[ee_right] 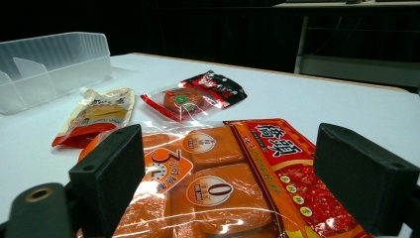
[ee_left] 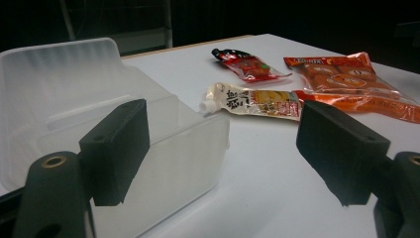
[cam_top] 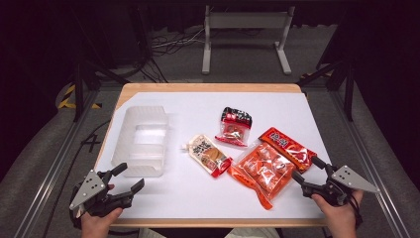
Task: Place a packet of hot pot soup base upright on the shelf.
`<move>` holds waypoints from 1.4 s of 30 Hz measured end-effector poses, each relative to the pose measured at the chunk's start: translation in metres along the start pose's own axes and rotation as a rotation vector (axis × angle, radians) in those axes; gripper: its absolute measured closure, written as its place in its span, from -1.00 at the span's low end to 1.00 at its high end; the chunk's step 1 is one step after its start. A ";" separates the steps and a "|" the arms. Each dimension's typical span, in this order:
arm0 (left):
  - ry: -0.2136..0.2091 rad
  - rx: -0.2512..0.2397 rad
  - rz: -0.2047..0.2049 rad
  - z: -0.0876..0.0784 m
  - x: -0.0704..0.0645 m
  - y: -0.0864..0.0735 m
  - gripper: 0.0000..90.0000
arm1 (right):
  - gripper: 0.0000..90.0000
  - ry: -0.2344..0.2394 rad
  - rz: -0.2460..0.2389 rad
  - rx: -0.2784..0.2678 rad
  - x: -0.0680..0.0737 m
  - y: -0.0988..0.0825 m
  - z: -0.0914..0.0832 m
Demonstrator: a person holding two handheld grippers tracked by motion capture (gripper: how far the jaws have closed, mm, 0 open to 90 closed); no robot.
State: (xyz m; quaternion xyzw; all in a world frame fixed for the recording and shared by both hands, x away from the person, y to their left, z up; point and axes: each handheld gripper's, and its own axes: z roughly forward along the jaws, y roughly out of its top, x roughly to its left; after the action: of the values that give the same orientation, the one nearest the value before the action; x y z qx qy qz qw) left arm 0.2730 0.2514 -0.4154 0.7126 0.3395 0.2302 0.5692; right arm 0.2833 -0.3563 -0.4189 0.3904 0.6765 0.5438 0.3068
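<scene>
Four snack packs: a spouted pouch (cam_top: pixel 208 154), a black-topped pack (cam_top: pixel 234 126), an orange bag (cam_top: pixel 261 168), a red packet (cam_top: pixel 288 148). One clear bin (cam_top: pixel 140 141).

On my white table (cam_top: pixel 163 198) sits a translucent divided bin (cam_top: pixel 140 141). To its right lie a spouted pouch (cam_top: pixel 210 154), a black-and-red snack packet (cam_top: pixel 234 126), an orange multipack (cam_top: pixel 262 170) and a flat red packet (cam_top: pixel 288 147).
</scene>
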 end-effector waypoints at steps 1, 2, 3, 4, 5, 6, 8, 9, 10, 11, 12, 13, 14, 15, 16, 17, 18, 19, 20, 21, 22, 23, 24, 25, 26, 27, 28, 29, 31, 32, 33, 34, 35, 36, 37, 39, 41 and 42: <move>0.000 0.000 0.000 0.000 0.000 0.000 -0.52 | -0.71 0.000 0.000 0.000 0.000 0.000 0.000; -0.002 0.000 -0.001 0.000 0.000 0.000 -0.52 | -0.73 -0.001 -0.003 -0.008 0.001 0.002 0.000; -0.003 0.003 -0.001 0.001 0.000 0.000 -0.52 | -0.73 -0.001 -0.003 -0.008 0.001 0.002 0.000; 0.000 0.009 -0.001 0.001 -0.001 0.000 -0.52 | -0.74 -0.002 -0.003 -0.011 0.001 0.002 0.000; 0.003 0.010 -0.002 0.002 -0.001 0.000 -0.52 | -0.75 -0.004 -0.002 -0.014 0.001 0.003 0.000; 0.007 0.013 -0.009 0.002 -0.001 0.000 -0.52 | -0.76 -0.003 0.001 -0.012 0.001 0.004 0.001; 0.009 0.015 -0.021 0.003 -0.002 0.000 -0.52 | -0.81 0.012 0.013 0.008 0.001 0.003 0.003; 0.006 0.014 -0.026 0.004 -0.002 0.000 -0.53 | -0.83 0.015 0.015 0.023 0.000 0.003 0.005; 0.000 0.017 -0.026 0.004 -0.002 0.000 -0.53 | -0.84 0.017 0.014 0.030 0.000 0.003 0.007; 0.000 0.017 -0.026 0.004 -0.002 0.000 -0.54 | -0.84 0.017 0.014 0.030 0.000 0.003 0.007; -0.001 0.021 -0.026 0.005 -0.003 0.000 -0.54 | -0.84 0.018 0.013 0.039 -0.001 0.003 0.010; -0.004 0.019 -0.022 0.006 -0.004 0.000 -0.54 | -0.83 0.021 0.007 0.045 -0.002 0.004 0.011; -0.006 0.021 -0.018 0.006 -0.004 0.001 -0.54 | -0.76 0.011 0.003 0.062 -0.003 0.007 0.014; -0.010 0.021 -0.011 0.007 -0.005 0.001 -0.54 | -0.61 0.010 0.001 0.074 -0.004 0.008 0.015; -0.010 0.021 -0.014 0.008 -0.006 0.001 -0.54 | -0.47 0.038 -0.012 0.099 -0.006 0.009 0.017; -0.010 0.021 -0.014 0.008 -0.006 0.001 -0.54 | -0.47 0.038 -0.012 0.099 -0.006 0.009 0.017; -0.013 0.023 -0.013 0.009 -0.007 0.001 -0.54 | -0.43 0.053 -0.026 0.129 -0.008 0.011 0.020; -0.016 0.025 -0.011 0.009 -0.007 0.001 -0.54 | -0.40 0.045 -0.034 0.144 -0.009 0.012 0.023; -0.018 0.027 -0.015 0.010 -0.008 0.000 -0.54 | -0.35 0.033 -0.032 0.137 -0.012 0.014 0.027; -0.018 0.027 -0.015 0.010 -0.008 0.000 -0.54 | -0.35 0.033 -0.032 0.137 -0.012 0.014 0.027; -0.018 0.029 -0.011 0.010 -0.008 0.000 -0.54 | -0.32 0.012 -0.014 0.124 -0.016 0.015 0.030; -0.018 0.029 -0.011 0.010 -0.008 0.000 -0.54 | -0.32 0.012 -0.014 0.124 -0.016 0.015 0.030; -0.018 0.029 -0.008 0.009 -0.009 0.000 -0.54 | -0.31 0.008 -0.012 0.124 -0.018 0.016 0.031; -0.017 0.029 -0.007 0.009 -0.009 0.000 -0.54 | -0.27 -0.002 0.002 0.132 -0.021 0.018 0.032; -0.016 0.029 -0.009 0.009 -0.009 0.000 -0.54 | -0.24 -0.005 0.009 0.138 -0.023 0.019 0.033; -0.015 0.028 -0.011 0.009 -0.008 0.000 -0.54 | -0.25 -0.011 0.018 0.139 -0.025 0.020 0.034; -0.015 0.028 -0.012 0.009 -0.008 -0.001 -0.54 | -0.26 -0.037 0.004 0.137 -0.028 0.022 0.035; -0.015 0.028 -0.013 0.009 -0.008 -0.001 -0.54 | -0.23 -0.050 0.001 0.138 -0.030 0.023 0.036; -0.013 0.028 -0.011 0.009 -0.009 -0.001 -0.53 | -0.21 -0.050 -0.011 0.137 -0.036 0.026 0.038; -0.013 0.030 -0.011 0.009 -0.009 -0.001 -0.53 | -0.21 -0.060 -0.004 0.134 -0.038 0.026 0.039; -0.012 0.030 -0.008 0.009 -0.009 -0.001 -0.53 | -0.21 -0.056 0.019 0.139 -0.040 0.027 0.040; -0.011 0.034 -0.007 0.009 -0.009 -0.001 -0.53 | -0.21 -0.057 0.032 0.130 -0.041 0.028 0.041; -0.011 0.035 -0.007 0.010 -0.008 -0.001 -0.53 | -0.22 -0.070 0.017 0.125 -0.043 0.029 0.041; -0.013 0.038 -0.006 0.010 -0.008 -0.001 -0.53 | -0.24 -0.080 -0.003 0.121 -0.045 0.030 0.043; -0.014 0.038 -0.009 0.011 -0.008 -0.001 -0.53 | -0.25 -0.082 -0.003 0.124 -0.047 0.030 0.044; -0.016 0.041 -0.001 0.011 -0.009 -0.001 -0.53 | -0.25 -0.087 0.021 0.128 -0.051 0.030 0.047; -0.018 0.041 0.003 0.012 -0.009 -0.001 -0.53 | -0.28 -0.109 0.039 0.139 -0.057 0.029 0.049; -0.020 0.041 0.004 0.012 -0.009 -0.001 -0.53 | -0.30 -0.127 0.047 0.152 -0.061 0.028 0.050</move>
State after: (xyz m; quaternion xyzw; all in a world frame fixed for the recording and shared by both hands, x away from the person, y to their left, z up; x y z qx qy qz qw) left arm 0.2752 0.2371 -0.4188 0.7269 0.3372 0.2173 0.5574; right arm 0.3617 -0.3812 -0.4027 0.4622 0.6857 0.4720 0.3056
